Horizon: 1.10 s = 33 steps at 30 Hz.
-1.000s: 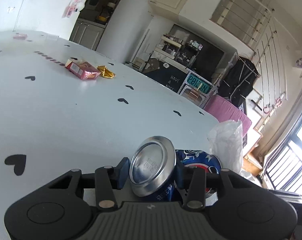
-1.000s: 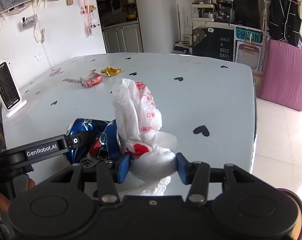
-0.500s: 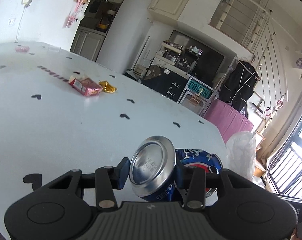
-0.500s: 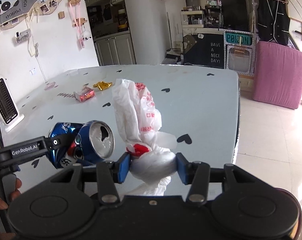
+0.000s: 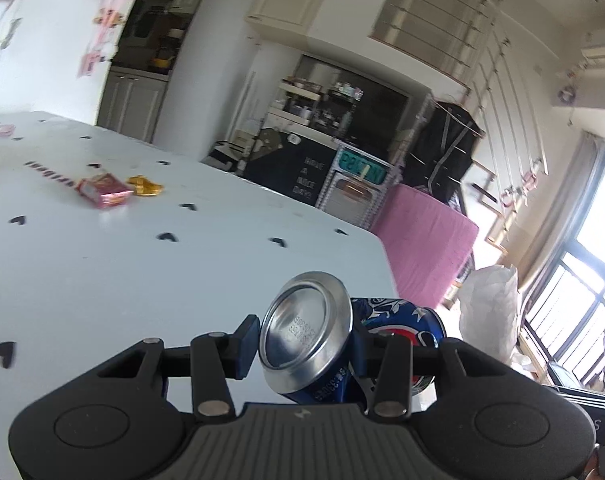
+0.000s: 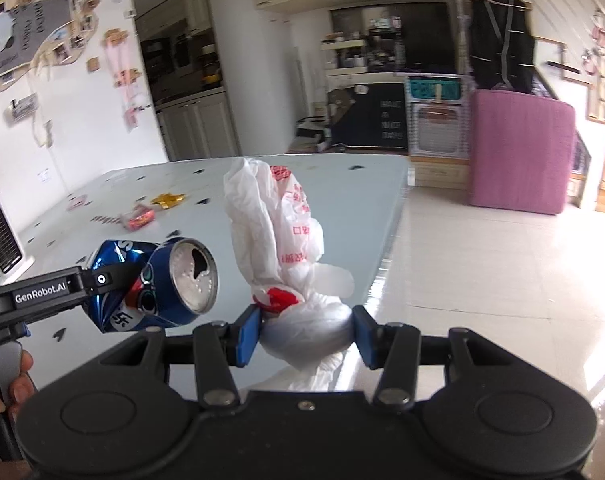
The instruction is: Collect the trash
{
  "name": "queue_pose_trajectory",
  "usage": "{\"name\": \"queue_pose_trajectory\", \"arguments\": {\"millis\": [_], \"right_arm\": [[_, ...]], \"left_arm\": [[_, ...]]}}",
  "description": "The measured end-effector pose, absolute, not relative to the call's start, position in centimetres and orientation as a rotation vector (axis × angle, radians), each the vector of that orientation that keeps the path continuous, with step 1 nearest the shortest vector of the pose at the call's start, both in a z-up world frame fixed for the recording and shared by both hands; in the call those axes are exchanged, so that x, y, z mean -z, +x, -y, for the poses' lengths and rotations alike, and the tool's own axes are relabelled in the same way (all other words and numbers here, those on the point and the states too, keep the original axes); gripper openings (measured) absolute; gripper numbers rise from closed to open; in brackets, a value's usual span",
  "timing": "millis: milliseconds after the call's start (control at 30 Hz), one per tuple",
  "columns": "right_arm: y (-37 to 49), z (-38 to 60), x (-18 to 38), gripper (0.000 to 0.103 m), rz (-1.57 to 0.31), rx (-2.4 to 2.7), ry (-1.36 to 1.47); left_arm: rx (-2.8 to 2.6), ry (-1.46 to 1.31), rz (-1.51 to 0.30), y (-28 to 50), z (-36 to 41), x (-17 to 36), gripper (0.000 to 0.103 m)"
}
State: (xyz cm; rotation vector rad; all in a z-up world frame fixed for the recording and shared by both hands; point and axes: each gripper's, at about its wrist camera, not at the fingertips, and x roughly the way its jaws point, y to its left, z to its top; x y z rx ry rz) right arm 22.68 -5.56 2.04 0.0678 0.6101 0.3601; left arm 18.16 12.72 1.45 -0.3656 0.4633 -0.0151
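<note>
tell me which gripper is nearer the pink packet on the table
Left, though neither is close. The left gripper, holding the can, sits on the packet's side; the right gripper, holding the bag, is farther off.

Bright daylight enters by the window [image 5: 578, 280], glaring off the floor [image 6: 502, 264]; background motion-blurred, fisheye edges bent.

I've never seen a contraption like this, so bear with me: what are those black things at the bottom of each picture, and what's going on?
They are hand-held grippers, one per hand, each carrying a camera that looks along its fingers. One picture comes from the left gripper, shut on a crushed blue can. The other comes from the right gripper, shut on a knotted white plastic bag. On the white table lie a pink packet and a gold wrapper.
</note>
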Motion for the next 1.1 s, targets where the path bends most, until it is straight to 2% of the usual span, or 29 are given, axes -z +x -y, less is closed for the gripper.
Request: {"name": "queue_pose_trajectory", "arguments": {"millis": [567,1100], "right_arm": [[19.9,21.1,-0.8,0.05,-0.623,-0.125,0.153],[19.7,31.5,4.9,0.05,-0.711,0.005,0.231]], "left_arm": [[0.209,-0.223,-0.533,20.8,2.2,-0.8,0.046],[0.304,-0.082,-0.664,24.9,13.5,4.9,0.046]]}}
